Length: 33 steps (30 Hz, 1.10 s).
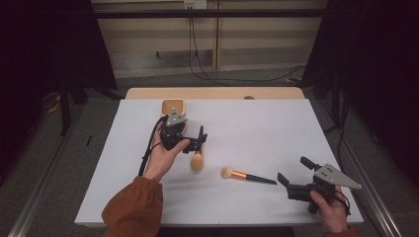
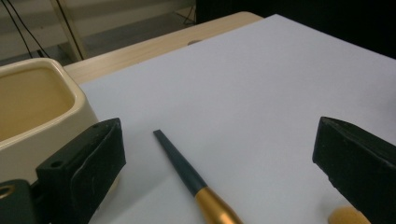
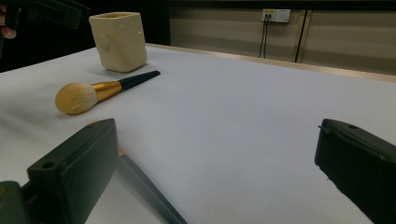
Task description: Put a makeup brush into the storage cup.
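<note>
Two makeup brushes lie on the white surface in front of us. Our left claw hovers just above the larger brush with the fluffy tan head, gold ferrule and dark tapered handle, near the cream square ceramic cup at the far edge. In the left gripper view that claw stands wide apart, clamped on nothing, and the brush handle lies on the surface between its two black halves, with the cup just beside the left half. The brush head is cut off at the bottom of that view.

Our right claw rests low near the right front corner, also spread apart and empty. The smaller brush with a pale head, orange-gold ferrule and thin black handle lies just ahead of it, its handle tip pointing toward the claw. In the right gripper view we see only the dark handle end passing beside the left half; its head is out of frame. Farther off there, the larger brush and the cup sit close together.
</note>
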Each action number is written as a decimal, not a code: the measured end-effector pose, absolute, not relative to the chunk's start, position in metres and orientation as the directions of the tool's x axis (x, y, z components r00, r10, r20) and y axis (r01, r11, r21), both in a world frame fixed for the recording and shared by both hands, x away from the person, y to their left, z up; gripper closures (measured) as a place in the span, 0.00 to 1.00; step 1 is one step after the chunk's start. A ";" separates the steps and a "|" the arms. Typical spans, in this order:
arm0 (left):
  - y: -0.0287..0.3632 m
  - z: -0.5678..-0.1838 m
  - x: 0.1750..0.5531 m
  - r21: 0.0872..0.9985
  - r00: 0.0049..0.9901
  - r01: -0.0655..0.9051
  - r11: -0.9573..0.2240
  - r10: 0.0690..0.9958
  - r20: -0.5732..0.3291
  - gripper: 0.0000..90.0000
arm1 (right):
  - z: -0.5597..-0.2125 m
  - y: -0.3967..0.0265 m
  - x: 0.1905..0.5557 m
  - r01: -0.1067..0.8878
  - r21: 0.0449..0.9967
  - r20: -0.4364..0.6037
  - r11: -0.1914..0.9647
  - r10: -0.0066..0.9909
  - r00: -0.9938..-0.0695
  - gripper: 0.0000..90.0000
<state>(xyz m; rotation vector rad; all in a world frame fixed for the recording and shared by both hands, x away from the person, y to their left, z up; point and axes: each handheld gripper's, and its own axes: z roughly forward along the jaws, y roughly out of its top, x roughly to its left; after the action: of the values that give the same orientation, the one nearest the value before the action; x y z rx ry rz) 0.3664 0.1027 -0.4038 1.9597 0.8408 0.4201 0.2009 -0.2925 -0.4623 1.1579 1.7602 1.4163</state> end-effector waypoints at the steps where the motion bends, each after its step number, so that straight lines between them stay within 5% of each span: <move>1: 0.102 -0.404 0.367 0.852 0.704 0.395 -0.343 0.709 -0.041 0.03 | -0.462 -0.292 0.201 0.261 0.964 0.071 0.053 0.893 -0.445 0.00; 26: 0.076 -0.392 0.387 0.566 0.672 0.635 -0.526 0.738 -0.069 0.05 | -0.463 -0.292 0.201 0.257 0.964 0.062 0.062 0.893 -0.447 0.00; 33: 0.067 -0.401 0.393 0.420 0.627 0.735 -0.533 0.770 -0.121 0.07 | -0.463 -0.292 0.201 0.257 0.964 0.059 0.065 0.893 -0.446 0.00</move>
<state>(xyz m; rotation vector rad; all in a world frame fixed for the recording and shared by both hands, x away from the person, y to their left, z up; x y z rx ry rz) 0.3935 0.0666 -0.4012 2.4178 1.1893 0.1080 0.2010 -0.2919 -0.4629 1.1468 1.7652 1.4067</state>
